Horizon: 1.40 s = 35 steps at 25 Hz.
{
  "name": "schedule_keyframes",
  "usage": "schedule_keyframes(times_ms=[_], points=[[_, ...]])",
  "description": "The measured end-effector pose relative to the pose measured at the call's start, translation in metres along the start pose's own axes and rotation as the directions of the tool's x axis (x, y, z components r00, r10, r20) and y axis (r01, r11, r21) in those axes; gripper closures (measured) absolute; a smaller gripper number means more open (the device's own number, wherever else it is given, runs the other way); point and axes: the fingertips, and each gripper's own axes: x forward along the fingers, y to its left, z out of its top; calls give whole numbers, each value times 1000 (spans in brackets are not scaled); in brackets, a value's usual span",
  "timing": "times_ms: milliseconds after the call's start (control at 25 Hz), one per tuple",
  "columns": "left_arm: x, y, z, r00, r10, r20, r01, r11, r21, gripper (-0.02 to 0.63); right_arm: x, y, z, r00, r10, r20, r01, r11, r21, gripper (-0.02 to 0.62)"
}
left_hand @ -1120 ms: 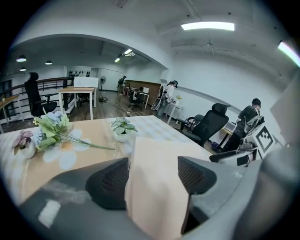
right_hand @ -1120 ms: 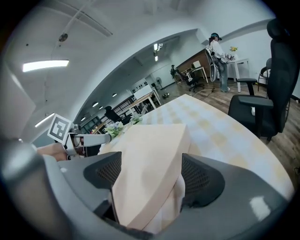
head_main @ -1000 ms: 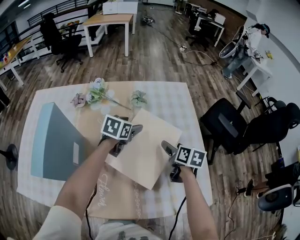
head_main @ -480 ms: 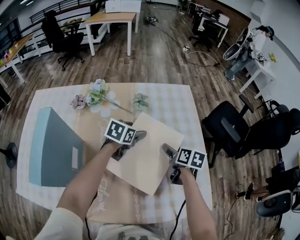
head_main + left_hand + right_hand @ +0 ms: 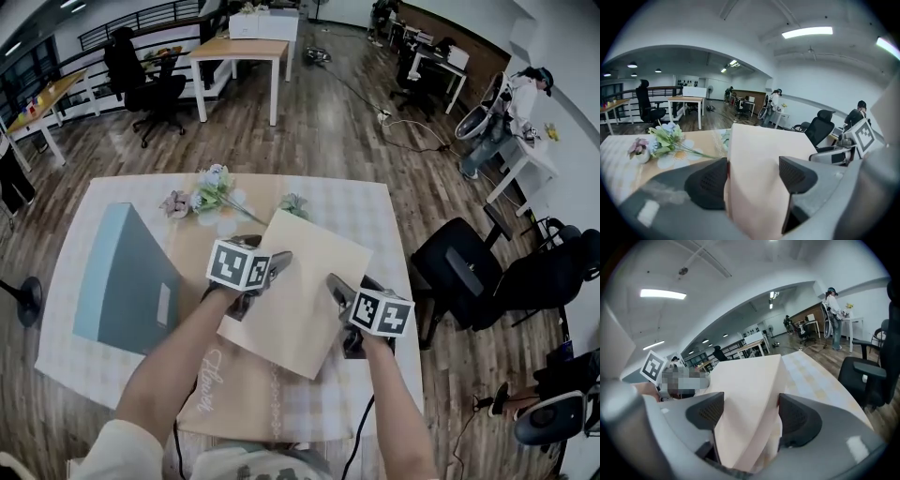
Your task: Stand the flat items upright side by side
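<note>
A tan flat item [image 5: 302,286] hangs tilted above the table, gripped from both sides. My left gripper [image 5: 261,281] is shut on its left edge; in the left gripper view the item [image 5: 759,173] fills the gap between the pads of that gripper [image 5: 754,180]. My right gripper [image 5: 342,317] holds the right edge. Its jaws have just been closing, and the item [image 5: 745,399] sits pressed between the pads of that gripper [image 5: 752,416]. A blue-grey flat item [image 5: 131,281] is at the table's left and appears to stand upright.
Artificial flowers [image 5: 211,192] and a small green sprig [image 5: 295,204] lie at the table's far side. A tan runner [image 5: 234,394] crosses the checked tablecloth [image 5: 384,225]. A black office chair [image 5: 469,272] stands close to the table's right edge.
Both grippers have risen with the tan item between them, and it has lifted off the table and tilted more steeply. The blue-grey item has not moved.
</note>
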Motion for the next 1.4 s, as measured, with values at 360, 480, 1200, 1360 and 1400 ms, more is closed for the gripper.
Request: schedule_keyframes(times_ms=[360, 480, 1200, 1360, 1400], points=[[-93, -3, 2, 977, 154, 149, -148, 988, -50, 249, -36, 71, 30, 988, 124, 94, -91, 949, -301, 232], [-130, -10, -4, 957, 213, 197, -204, 977, -67, 247, -54, 98, 32, 977, 168, 132, -101, 907, -409, 233], [-259, -99, -67, 864, 413, 290, -402, 910, -98, 248, -175, 162, -12, 924, 329, 196, -134, 756, -640, 265], [-269, -111, -83, 859, 431, 275, -420, 902, -102, 249, -193, 165, -24, 912, 362, 190, -160, 743, -650, 266], [-271, -113, -85, 858, 436, 272, -425, 900, -102, 249, -197, 165, -27, 909, 371, 191, -165, 741, -651, 271]])
